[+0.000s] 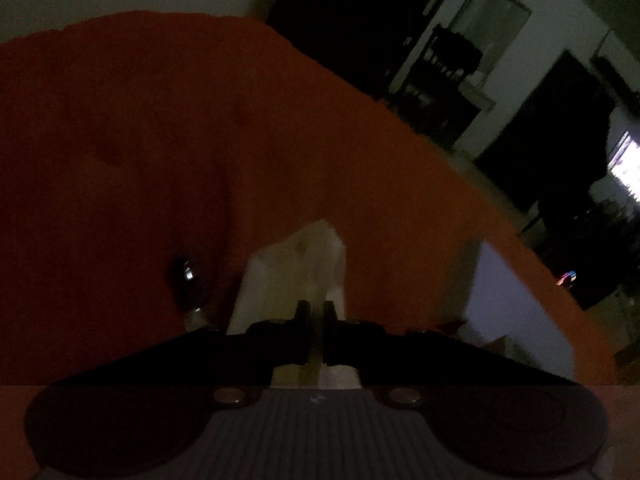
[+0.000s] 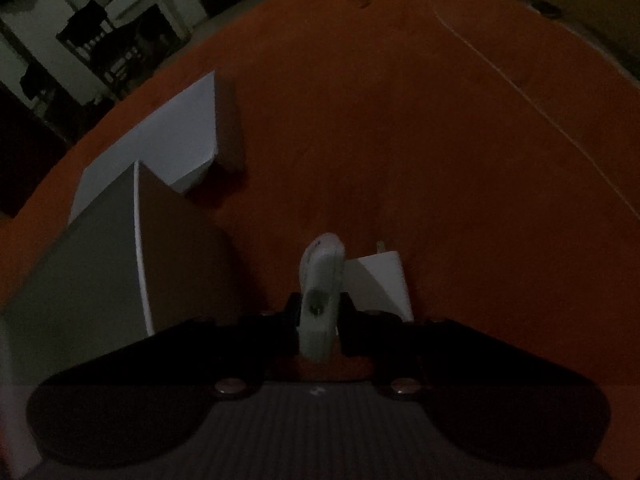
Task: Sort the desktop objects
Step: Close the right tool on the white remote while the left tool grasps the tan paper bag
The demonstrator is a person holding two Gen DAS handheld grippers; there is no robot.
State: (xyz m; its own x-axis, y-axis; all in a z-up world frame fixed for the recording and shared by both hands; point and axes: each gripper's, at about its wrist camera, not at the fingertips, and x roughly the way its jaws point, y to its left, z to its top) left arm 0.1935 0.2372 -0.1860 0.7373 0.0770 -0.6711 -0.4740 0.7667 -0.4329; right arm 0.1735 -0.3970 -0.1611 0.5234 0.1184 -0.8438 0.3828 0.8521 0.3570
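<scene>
While left fingers pinch crumpled white paper, right fingers clamp pale oblong object above orange table

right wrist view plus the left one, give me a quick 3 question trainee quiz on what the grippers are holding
1. True or false: the right gripper is shut on a small white device.
2. What lies on the orange table just right of that device? A) charger B) mug C) book
3. Fill in: the left gripper pinches a crumpled ____ item.

Key: 1 true. 2 A, the charger, prongs pointing away from the camera. 3 white; too dark to tell whether it is paper or tissue.
</scene>
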